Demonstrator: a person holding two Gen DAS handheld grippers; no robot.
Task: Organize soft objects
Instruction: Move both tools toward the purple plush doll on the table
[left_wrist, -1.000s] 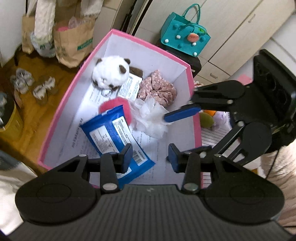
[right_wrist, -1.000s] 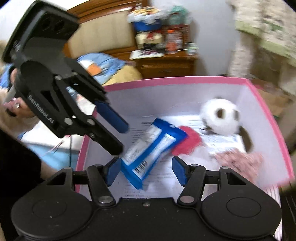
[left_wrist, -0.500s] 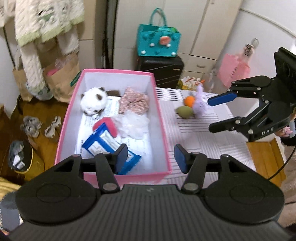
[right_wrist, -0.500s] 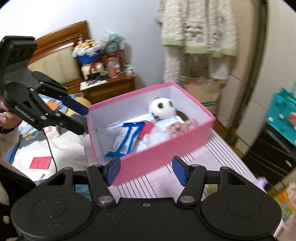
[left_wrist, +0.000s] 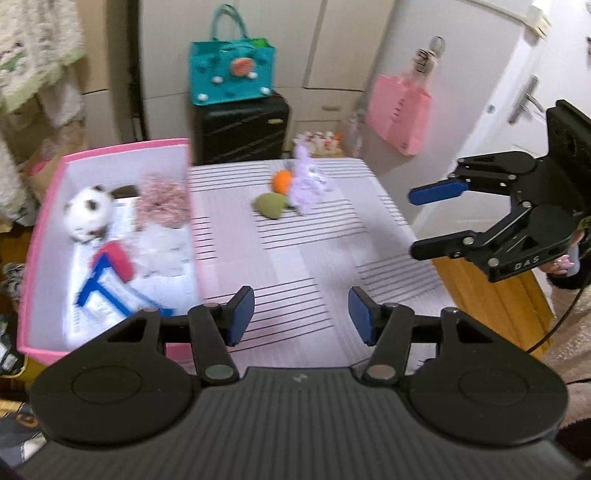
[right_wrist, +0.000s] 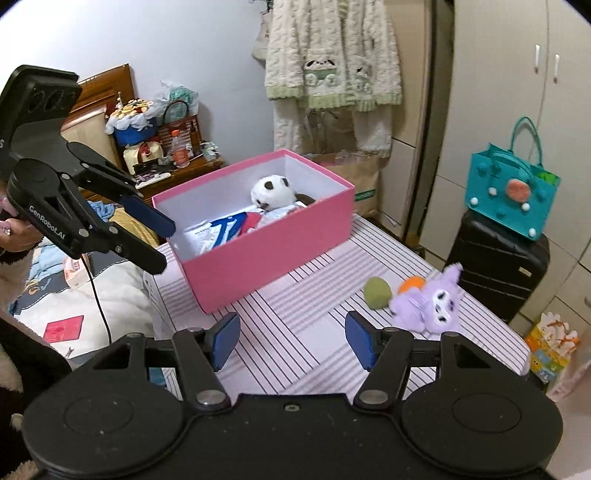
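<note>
Hovering above the striped surface (right_wrist: 303, 325), both grippers are empty. The left gripper (left_wrist: 301, 319) has its jaws parted with only striped cloth showing between them; they have just been opening. The right gripper (right_wrist: 291, 341) also stands with jaws apart and nothing between them, and it too has opened a little further.

The landmark is the pink box (right_wrist: 266, 254), which sits on the surface. Inside the box lie a white-and-black panda toy (right_wrist: 271, 192) at its far end, a pink flowered scrunchie (left_wrist: 162, 199) just beside the panda, a white fluffy thing (left_wrist: 162, 247) nearer the middle, a red piece (left_wrist: 118, 258) and a blue-and-white packet (left_wrist: 99, 295) toward the near end. The left wrist view is blurred, so finer detail inside the box cannot be made out.

Outside the box, well apart from it on the surface, three soft things lie bunched together: a purple plush toy (right_wrist: 432, 299), an orange ball (right_wrist: 410, 284) touching it, and a green ball (right_wrist: 376, 293) just beside them, on the side nearer the box.

Beyond the surface from the box stand a black suitcase (right_wrist: 498, 266) with a teal bag (right_wrist: 509, 195) on top.
</note>
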